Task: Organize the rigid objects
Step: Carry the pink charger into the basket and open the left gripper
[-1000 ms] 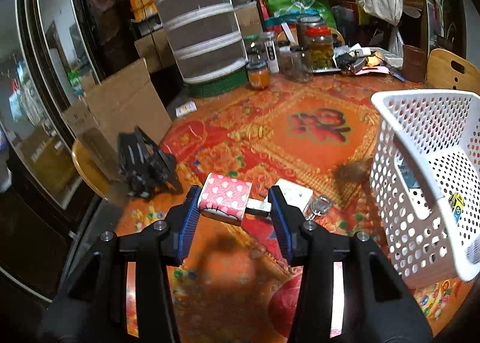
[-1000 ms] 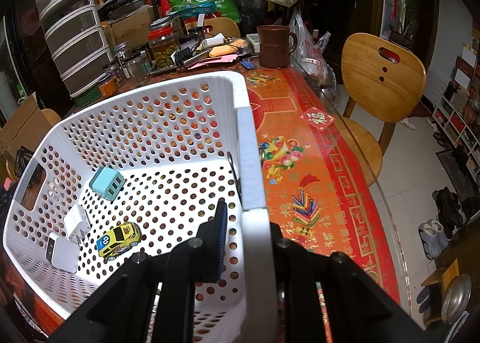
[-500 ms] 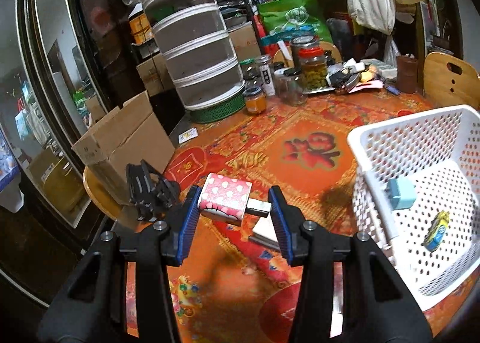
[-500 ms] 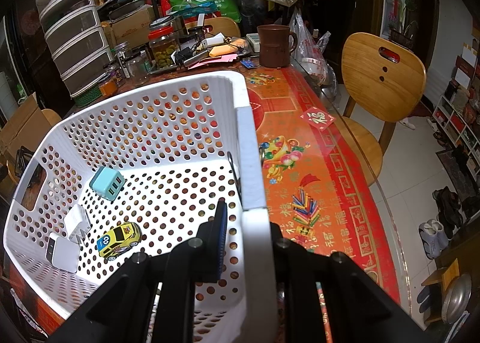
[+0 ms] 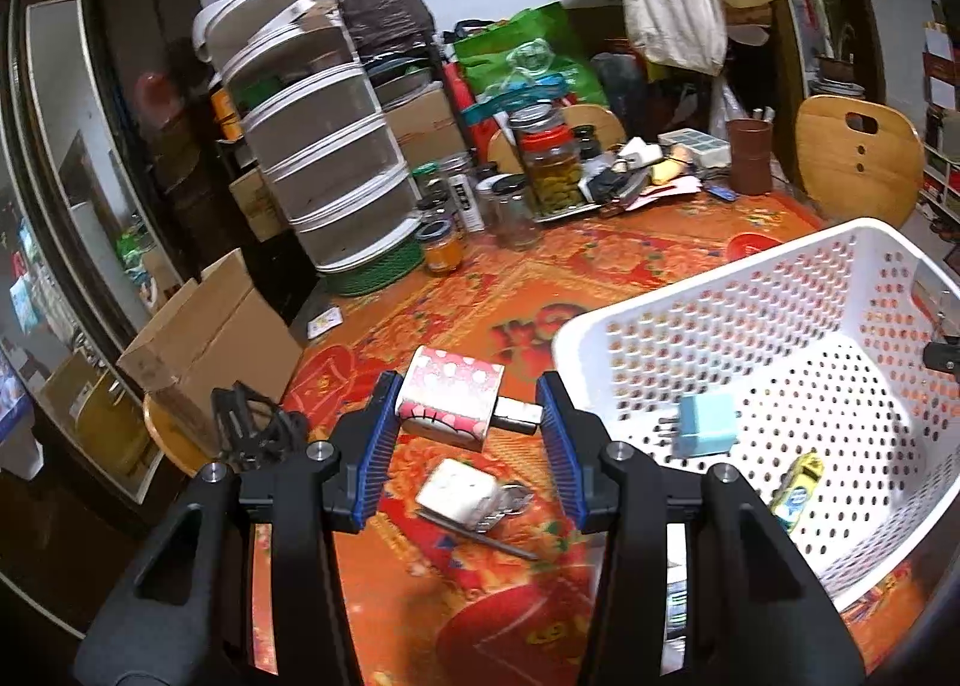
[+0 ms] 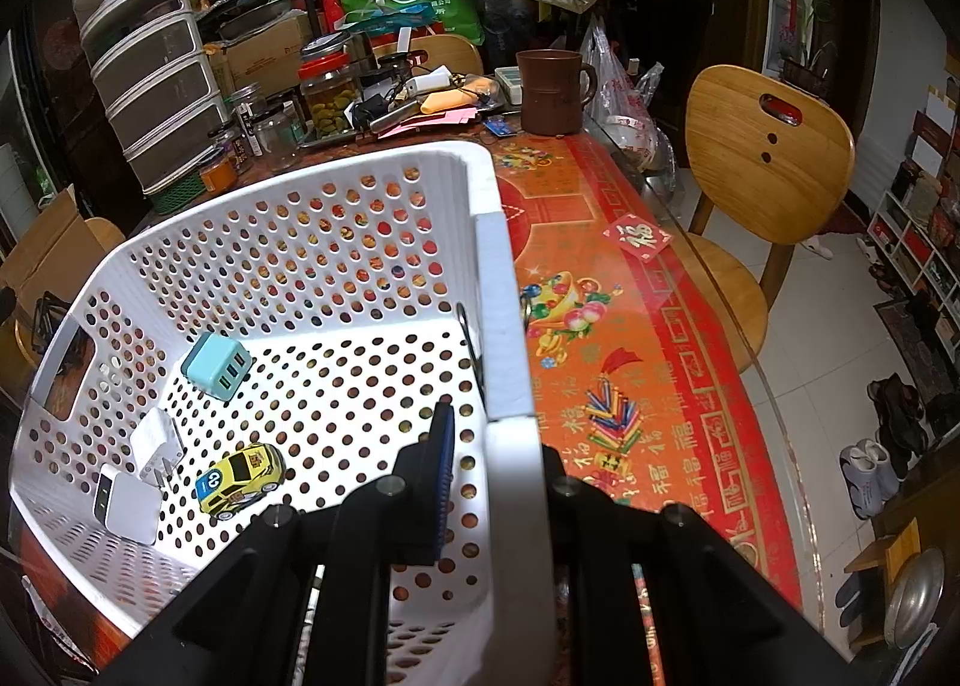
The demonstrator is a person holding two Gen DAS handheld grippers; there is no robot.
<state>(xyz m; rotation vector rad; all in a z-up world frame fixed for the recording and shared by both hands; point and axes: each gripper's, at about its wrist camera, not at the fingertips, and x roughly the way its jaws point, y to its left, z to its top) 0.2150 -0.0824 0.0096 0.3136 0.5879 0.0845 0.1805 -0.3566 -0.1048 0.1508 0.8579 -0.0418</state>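
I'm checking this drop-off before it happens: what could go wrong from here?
The left claw grips the pink polka-dot charger only by its ends, one pad on the protruding plug, so it could pivot loose. It hasn't crossed the white basket rim and could clip it.

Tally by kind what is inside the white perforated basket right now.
Light blue multi-port USB charger: 1
White plug adapter: 1
White flat power bank: 1
Yellow toy car: 1
Total: 4
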